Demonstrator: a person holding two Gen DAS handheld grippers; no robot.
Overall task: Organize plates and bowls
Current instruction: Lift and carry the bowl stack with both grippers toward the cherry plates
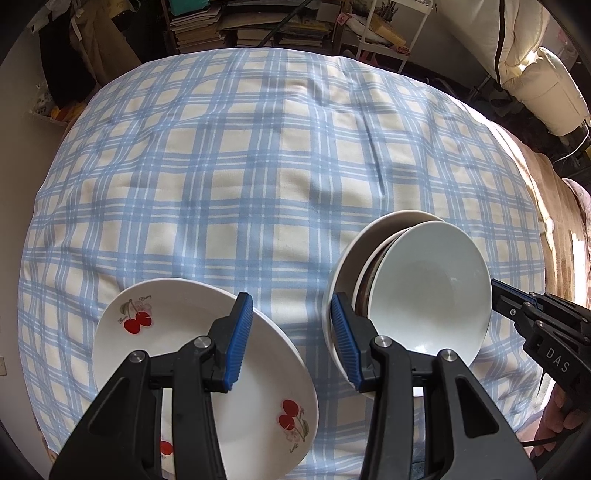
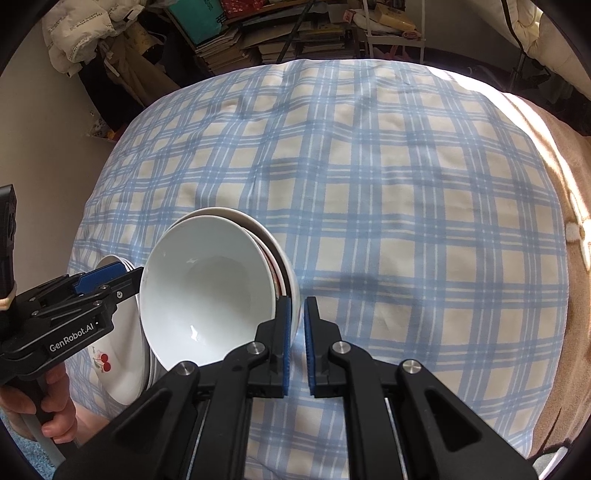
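A stack of white bowls (image 1: 428, 288) tilts on the plaid cloth, also in the right wrist view (image 2: 207, 291). My right gripper (image 2: 297, 347) is shut on the stack's right rim, the rim between its blue pads. White cherry-print plates (image 1: 177, 354) lie left of the bowls, also low left in the right wrist view (image 2: 118, 373). My left gripper (image 1: 291, 343) is open and empty, one finger over the plates, the other beside the bowl stack. The right gripper shows at the right edge of the left wrist view (image 1: 496, 295).
The blue and cream plaid cloth (image 1: 258, 166) covers a soft raised surface. A brown blanket (image 2: 569, 295) lies on the right. Bookshelves (image 1: 258, 26) and clutter stand beyond the far edge.
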